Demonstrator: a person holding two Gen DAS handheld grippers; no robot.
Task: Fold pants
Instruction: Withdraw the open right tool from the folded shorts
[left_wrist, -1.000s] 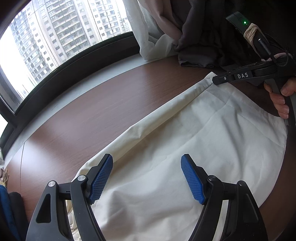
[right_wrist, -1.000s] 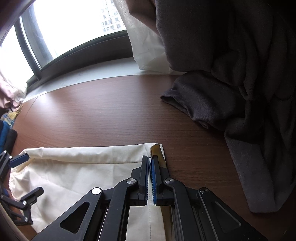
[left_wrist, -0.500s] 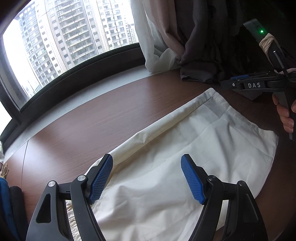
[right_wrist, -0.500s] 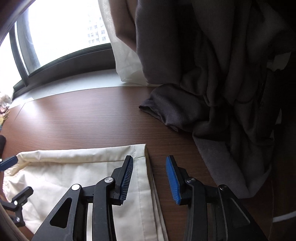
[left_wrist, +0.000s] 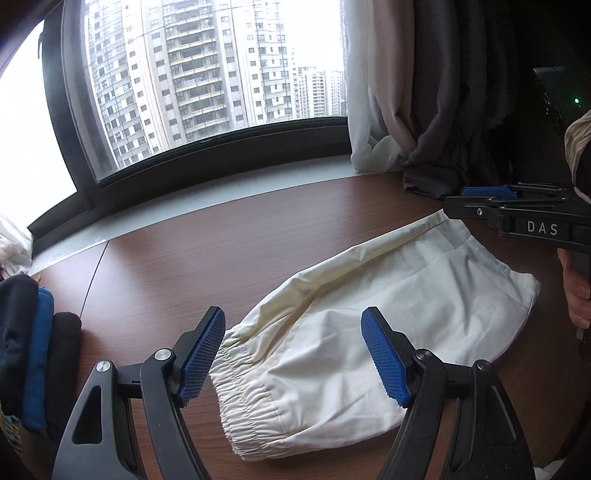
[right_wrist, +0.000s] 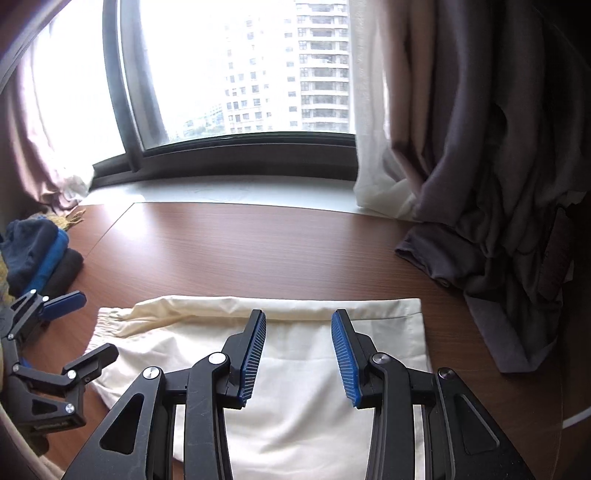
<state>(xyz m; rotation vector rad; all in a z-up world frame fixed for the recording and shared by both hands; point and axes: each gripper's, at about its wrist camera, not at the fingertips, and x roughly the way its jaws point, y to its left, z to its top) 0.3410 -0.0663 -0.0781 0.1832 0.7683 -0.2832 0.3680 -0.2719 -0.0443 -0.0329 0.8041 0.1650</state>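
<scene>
Daylight came thru the window (right_wrist: 236, 74), sky blown out white, esp. top left. The worktop (left_wrist: 229, 258) showed soft sheen near the sill; dark curtains (right_wrist: 498, 129) lost detail. Fisheye bent the frame edges, corners vignetted. Focus sharp, no blur.

My pants (left_wrist: 369, 317) are cream-white all over, a shade yellower along the gathered waistband. The table (right_wrist: 258, 243) under them is reddish-brown with fine wood grain. My left gripper (left_wrist: 293, 354) and right gripper (right_wrist: 298, 354) are black, their pads (left_wrist: 201, 360) bright blue with a fine grid pattern. The curtain (right_wrist: 498, 147) is dark grey, with a white sheer one beside it. The stacked clothes (left_wrist: 33, 343) are navy, blue and black. The window frame (right_wrist: 229, 151) is black.
</scene>
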